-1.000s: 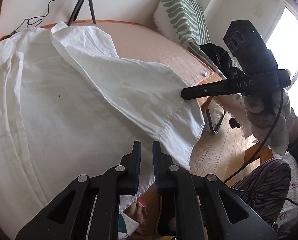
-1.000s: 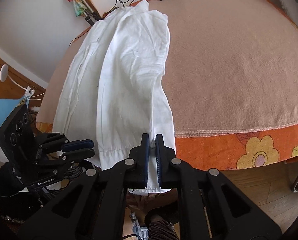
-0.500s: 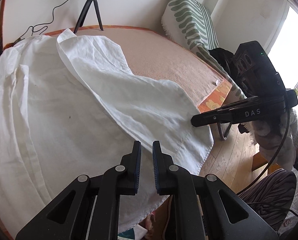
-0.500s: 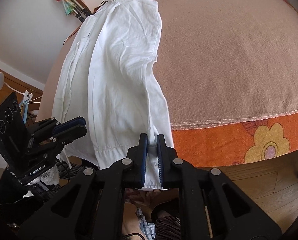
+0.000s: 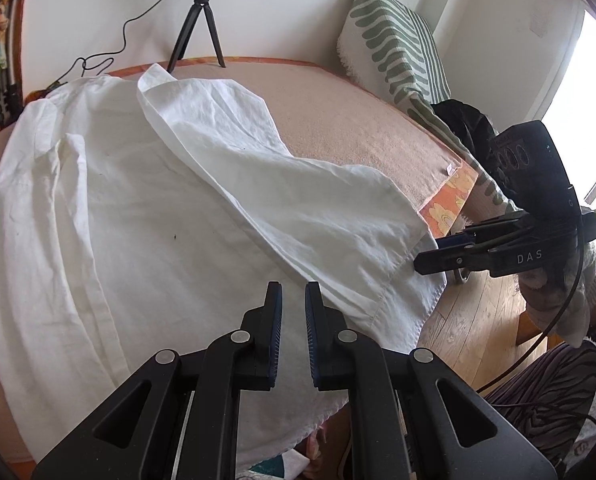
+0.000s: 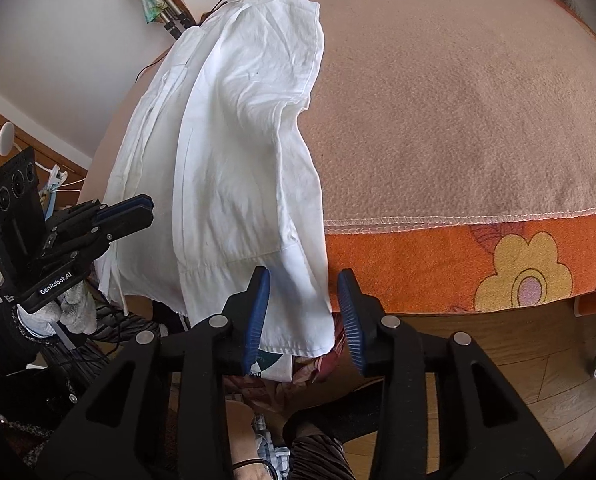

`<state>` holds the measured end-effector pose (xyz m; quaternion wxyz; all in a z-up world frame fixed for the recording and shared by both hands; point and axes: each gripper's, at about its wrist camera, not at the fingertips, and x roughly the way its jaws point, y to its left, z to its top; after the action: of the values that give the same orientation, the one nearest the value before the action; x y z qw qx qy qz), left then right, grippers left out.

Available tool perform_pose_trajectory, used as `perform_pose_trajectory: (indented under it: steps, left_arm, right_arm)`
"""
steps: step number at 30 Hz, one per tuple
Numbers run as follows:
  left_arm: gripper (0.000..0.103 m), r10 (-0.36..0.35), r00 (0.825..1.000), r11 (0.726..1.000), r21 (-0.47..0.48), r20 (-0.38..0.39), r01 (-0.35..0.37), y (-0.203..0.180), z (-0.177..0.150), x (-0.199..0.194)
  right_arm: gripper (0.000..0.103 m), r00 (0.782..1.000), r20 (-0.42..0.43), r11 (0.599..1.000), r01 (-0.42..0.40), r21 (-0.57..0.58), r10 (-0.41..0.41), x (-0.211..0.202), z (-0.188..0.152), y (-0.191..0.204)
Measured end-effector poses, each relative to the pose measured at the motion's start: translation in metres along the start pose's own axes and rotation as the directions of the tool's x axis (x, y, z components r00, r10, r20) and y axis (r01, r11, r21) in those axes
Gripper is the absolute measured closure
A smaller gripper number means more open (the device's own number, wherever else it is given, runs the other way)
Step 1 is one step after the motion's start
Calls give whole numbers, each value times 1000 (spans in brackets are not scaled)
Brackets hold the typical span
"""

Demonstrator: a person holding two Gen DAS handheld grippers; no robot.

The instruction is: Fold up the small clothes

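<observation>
Across the bed (image 6: 458, 100), on its beige blanket, the white shirt (image 6: 234, 140) lies stretched with its long axis running from the far edge, where the collar sits, to the near edge, where the hem hangs over the side. One side panel is already folded over the middle, so the shirt forms a long narrow band in the right wrist view.

The hem's near right corner (image 6: 298, 320) droops just between the jaws of the right gripper (image 6: 302, 312). Those jaws have just been opening and now stand moderately wide; the cloth hangs loose between them, with the pads off it. That makes the right gripper the nearer one to the hem, right at the bed's edge.

The left gripper (image 5: 293, 332) hovers above the shirt's near left part, pointing down at the fabric with its jaws nearly closed and nothing between them; a thin gap shows the cloth beyond.

By my reading, one lengthwise fold has just been laid down and let go. The coming move likely turns on the shirt's length: the hem sits nearest both grippers, the collar farthest, so a fold would carry the near end toward the far one.
</observation>
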<state>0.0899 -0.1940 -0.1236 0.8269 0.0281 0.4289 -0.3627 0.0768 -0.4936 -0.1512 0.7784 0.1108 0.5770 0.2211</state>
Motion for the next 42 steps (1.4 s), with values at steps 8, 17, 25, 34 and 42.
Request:
perform_pose_trajectory:
  steps: [8, 17, 25, 34, 42]
  left_arm:
    - [93, -6, 999, 1000, -23, 36, 7, 9, 13, -15]
    - [76, -45, 998, 998, -39, 52, 47, 12, 6, -25]
    - [76, -7, 996, 991, -131, 89, 19, 43, 4, -45]
    - [76, -2, 998, 990, -140, 62, 10, 60, 17, -48]
    - [53, 20, 1000, 1000, -16, -23, -21, 57, 124, -9]
  right_arm:
    - [98, 999, 30, 999, 28, -23, -27, -6, -9, 21]
    - [99, 997, 72, 996, 21, -90, -14, -15, -12, 74]
    - [99, 999, 17, 974, -44, -222, 49, 18, -10, 137]
    - [99, 997, -67, 956, -63, -288, 45, 69, -12, 173]
    - [99, 1000, -15, 960, -10, -281, 6, 70, -17, 172]
